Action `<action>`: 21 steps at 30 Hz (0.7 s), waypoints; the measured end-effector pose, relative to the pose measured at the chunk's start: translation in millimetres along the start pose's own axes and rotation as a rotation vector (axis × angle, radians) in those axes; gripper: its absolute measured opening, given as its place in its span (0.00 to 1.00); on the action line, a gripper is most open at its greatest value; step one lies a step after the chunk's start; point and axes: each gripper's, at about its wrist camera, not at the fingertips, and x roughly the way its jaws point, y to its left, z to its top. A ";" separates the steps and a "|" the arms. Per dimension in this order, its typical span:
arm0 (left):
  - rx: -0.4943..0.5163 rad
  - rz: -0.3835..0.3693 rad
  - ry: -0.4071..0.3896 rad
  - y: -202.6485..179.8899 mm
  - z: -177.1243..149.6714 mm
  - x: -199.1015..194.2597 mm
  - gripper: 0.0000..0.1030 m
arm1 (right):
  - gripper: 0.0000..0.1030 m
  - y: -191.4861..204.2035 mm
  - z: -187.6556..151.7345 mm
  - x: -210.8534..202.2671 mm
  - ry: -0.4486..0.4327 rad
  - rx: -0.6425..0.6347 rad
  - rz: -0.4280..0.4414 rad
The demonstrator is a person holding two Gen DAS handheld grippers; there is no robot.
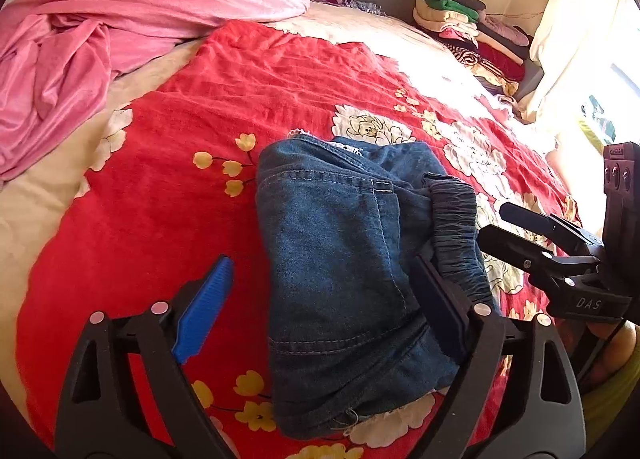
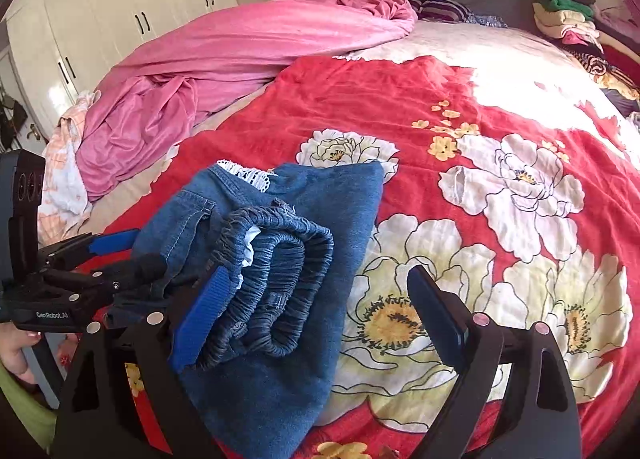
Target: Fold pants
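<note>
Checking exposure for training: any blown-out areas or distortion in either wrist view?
Left wrist: sunlight clips the bedspread near the clothes pile; fisheye bends the edges. Right wrist: glare patch upper right washes out the print; jeans sharp and evenly lit.

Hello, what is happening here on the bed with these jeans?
A person holds tongs in each hand over a bed with a red flowered blanket. The denim pants lie folded into a compact bundle on it, elastic waistband on top. Both the left tongs and the right tongs stand open and grip nothing, so the fold looks finished. A pile of folded clothes sits near the headboard.
</note>
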 end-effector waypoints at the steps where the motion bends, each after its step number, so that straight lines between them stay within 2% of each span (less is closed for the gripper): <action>1: 0.001 0.003 -0.002 -0.6 0.2 -1.7 0.84 | 0.96 0.4 -0.2 -2.8 -0.007 -0.002 -0.011; 6: -0.007 0.007 -0.022 -0.8 -0.1 -12.8 0.90 | 0.95 2.2 -1.1 -17.5 -0.044 -0.009 -0.044; 21: -0.009 0.022 -0.067 -5.0 -9.0 -39.9 0.90 | 0.95 11.9 -10.2 -52.5 -0.128 -0.039 -0.129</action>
